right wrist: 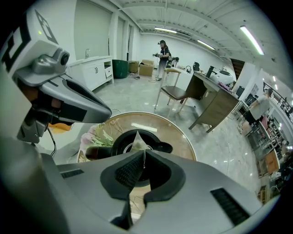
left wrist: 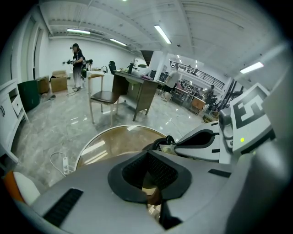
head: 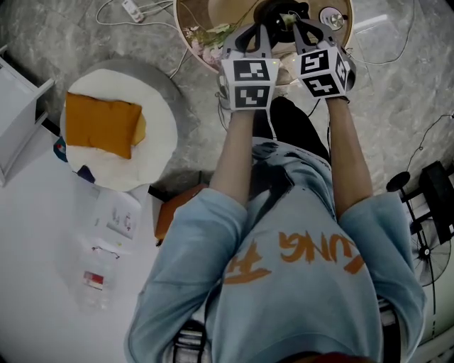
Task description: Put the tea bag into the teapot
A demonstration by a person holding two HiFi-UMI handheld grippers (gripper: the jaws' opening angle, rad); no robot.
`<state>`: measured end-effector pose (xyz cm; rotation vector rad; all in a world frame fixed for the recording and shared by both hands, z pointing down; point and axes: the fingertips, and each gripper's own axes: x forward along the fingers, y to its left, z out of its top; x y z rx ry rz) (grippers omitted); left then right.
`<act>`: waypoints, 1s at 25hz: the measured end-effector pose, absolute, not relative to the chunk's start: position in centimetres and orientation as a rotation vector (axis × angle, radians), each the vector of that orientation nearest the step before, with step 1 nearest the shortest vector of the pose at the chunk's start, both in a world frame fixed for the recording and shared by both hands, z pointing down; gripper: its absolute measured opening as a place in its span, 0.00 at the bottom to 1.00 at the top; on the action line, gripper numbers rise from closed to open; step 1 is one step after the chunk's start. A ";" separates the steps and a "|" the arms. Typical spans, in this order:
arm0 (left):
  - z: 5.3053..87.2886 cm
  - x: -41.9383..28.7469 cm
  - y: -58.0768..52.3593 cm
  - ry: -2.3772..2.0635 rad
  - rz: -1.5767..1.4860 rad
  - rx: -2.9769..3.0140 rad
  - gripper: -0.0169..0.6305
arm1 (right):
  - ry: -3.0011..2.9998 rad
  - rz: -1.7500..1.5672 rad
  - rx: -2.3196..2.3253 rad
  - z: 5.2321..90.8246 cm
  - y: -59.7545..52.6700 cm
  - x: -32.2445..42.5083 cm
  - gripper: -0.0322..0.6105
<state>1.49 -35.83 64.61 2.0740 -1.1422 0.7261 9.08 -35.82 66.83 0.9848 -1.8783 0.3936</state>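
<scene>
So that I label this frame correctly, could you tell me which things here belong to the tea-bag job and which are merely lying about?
Job in hand: tea bag, teapot, right gripper holding the bag above the pot.
Lying about: flowers, orange cushion, power strip, plastic bags.

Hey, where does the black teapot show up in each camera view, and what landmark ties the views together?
Head view: teapot at top centre, against the frame's edge.
Left gripper view: only a dark sliver just right of centre.
Right gripper view: centre, mouth open under the tea bag.
Shared landmark: the round wooden table.
</scene>
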 end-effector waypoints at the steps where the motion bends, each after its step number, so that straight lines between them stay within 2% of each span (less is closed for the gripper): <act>1: 64.7 1.6 -35.9 -1.142 0.727 2.072 0.06 | -1.879 0.396 0.981 66.9 -35.8 9.0 0.09; 14: 63.5 1.7 -35.3 -1.188 0.704 2.057 0.06 | -1.969 0.484 0.999 65.3 -34.5 8.7 0.29; 19: 62.1 1.6 -35.2 -1.252 0.666 2.046 0.06 | -2.045 0.655 1.167 63.1 -33.8 9.9 0.28; 25: 58.4 2.5 -33.7 -1.347 0.561 2.028 0.06 | -2.192 0.919 1.372 59.0 -31.5 11.1 0.17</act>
